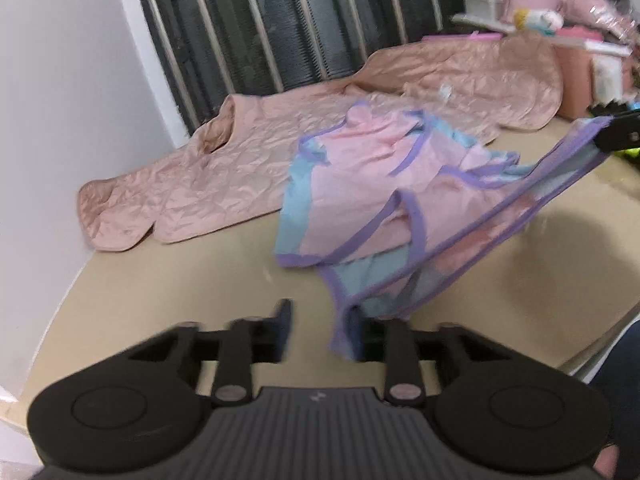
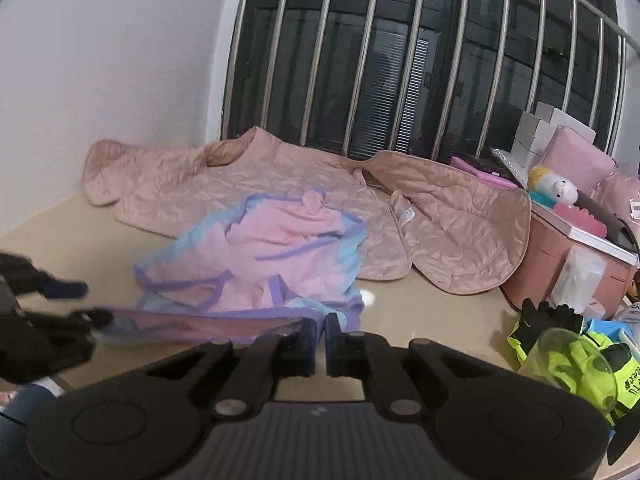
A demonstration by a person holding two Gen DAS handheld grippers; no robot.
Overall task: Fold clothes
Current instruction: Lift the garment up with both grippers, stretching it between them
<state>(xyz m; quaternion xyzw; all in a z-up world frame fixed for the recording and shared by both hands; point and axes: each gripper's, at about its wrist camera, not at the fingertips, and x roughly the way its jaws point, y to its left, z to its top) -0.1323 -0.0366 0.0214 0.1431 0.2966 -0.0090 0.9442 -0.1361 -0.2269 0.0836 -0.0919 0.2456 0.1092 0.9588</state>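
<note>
Garment | right gripper pinched hem taut | left gripper gaped, hem beside one finger | risk: hem slipping, crooked fold

Both grippers low, fingers pointing forward.
The left gripper stood with fingers parted, cloth against its right finger; the right gripper was nearly closed.

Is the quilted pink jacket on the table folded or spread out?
Spread out. The quilted pink jacket lies flat on the table, sleeves extended to both sides, with the pink and blue garment overlapping its front edge.
</note>
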